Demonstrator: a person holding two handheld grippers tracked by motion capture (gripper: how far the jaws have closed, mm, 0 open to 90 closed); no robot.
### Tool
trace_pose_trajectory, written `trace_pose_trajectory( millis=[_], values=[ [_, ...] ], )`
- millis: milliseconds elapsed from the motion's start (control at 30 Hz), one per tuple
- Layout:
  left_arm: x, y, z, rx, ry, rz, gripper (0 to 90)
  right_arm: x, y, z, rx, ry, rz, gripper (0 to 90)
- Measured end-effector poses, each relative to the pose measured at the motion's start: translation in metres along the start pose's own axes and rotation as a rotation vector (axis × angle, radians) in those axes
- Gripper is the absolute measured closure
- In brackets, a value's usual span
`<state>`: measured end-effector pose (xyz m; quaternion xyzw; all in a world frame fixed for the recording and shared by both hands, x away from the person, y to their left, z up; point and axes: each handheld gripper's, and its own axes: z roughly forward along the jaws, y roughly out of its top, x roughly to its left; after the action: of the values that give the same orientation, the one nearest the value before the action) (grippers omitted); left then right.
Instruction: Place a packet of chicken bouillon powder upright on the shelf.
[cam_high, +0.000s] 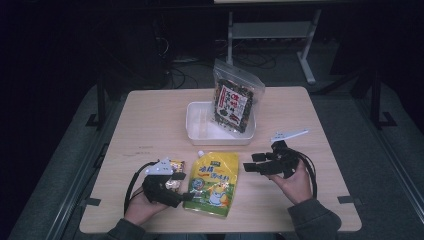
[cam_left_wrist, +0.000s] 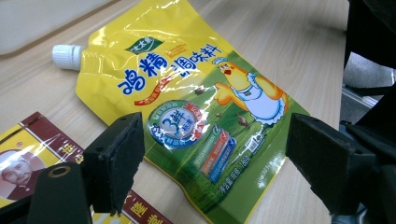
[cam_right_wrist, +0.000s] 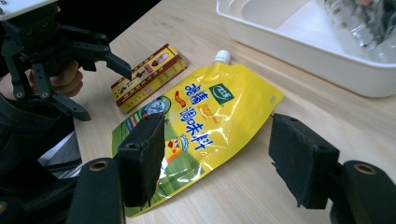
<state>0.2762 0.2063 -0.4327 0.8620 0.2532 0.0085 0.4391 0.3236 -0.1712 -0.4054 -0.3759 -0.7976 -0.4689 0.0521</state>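
1. At the left of the high view, the left gripper (cam_high: 181, 186) is held in the person's left hand (cam_high: 140, 207) low over the near edge of the pale wooden table (cam_high: 145, 125). Its jaws stand wide apart and hold nothing; in the left gripper view they frame the lower part of the pouch.
2. Just beside that gripper lies a small flat red-and-yellow printed box (cam_high: 174, 166), flat on the table, its long edge next to the pouch's left side.
3. In the middle near part of the table lies the glossy yellow-and-green spouted stand-up pouch (cam_high: 212, 182) with a cartoon chicken, flat, face up, its white screw cap (cam_high: 201, 153) pointing away from the person, toward the tray.
4. Behind it sits a white rectangular plastic tray (cam_high: 197, 122); a clear plastic bag of dark mixed snacks with a red label (cam_high: 233, 104) leans upright in its right half.
5. At the right, the right gripper (cam_high: 251, 163) in the person's right hand (cam_high: 296, 184) hovers beside the pouch's upper right corner, jaws spread wide and empty.
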Motion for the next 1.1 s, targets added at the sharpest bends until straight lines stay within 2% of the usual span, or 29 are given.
trace_pose_trajectory(
  millis=[133,433,633,733,867,967,1100],
  values=[
    [0.001,-0.001,0.003,0.012,0.006,-0.004,19.4,-0.003,0.001,0.007,0.027,-0.014,0.005,35.7],
    [0.001,-0.001,0.004,0.013,0.01,-0.011,19.6,-0.019,0.005,0.034,0.141,-0.01,0.042,40.2],
    [0.001,0.001,0.006,0.018,0.009,-0.01,19.6,-0.03,0.008,0.05,0.176,-0.008,0.085,44.1],
    [0.001,0.001,0.007,0.021,0.009,-0.009,19.6,-0.033,0.015,0.057,0.215,-0.01,0.107,47.2],
    [0.001,0.001,0.007,0.018,0.008,-0.009,19.6,-0.038,0.018,0.062,0.218,-0.001,0.127,50.6],
    [0.001,0.001,0.007,0.016,0.008,-0.01,19.6,-0.042,0.016,0.069,0.236,-0.017,0.134,53.7],
    [0.001,0.001,0.007,0.017,0.009,-0.01,19.6,-0.044,0.016,0.071,0.229,-0.012,0.147,57.8]
  ],
)
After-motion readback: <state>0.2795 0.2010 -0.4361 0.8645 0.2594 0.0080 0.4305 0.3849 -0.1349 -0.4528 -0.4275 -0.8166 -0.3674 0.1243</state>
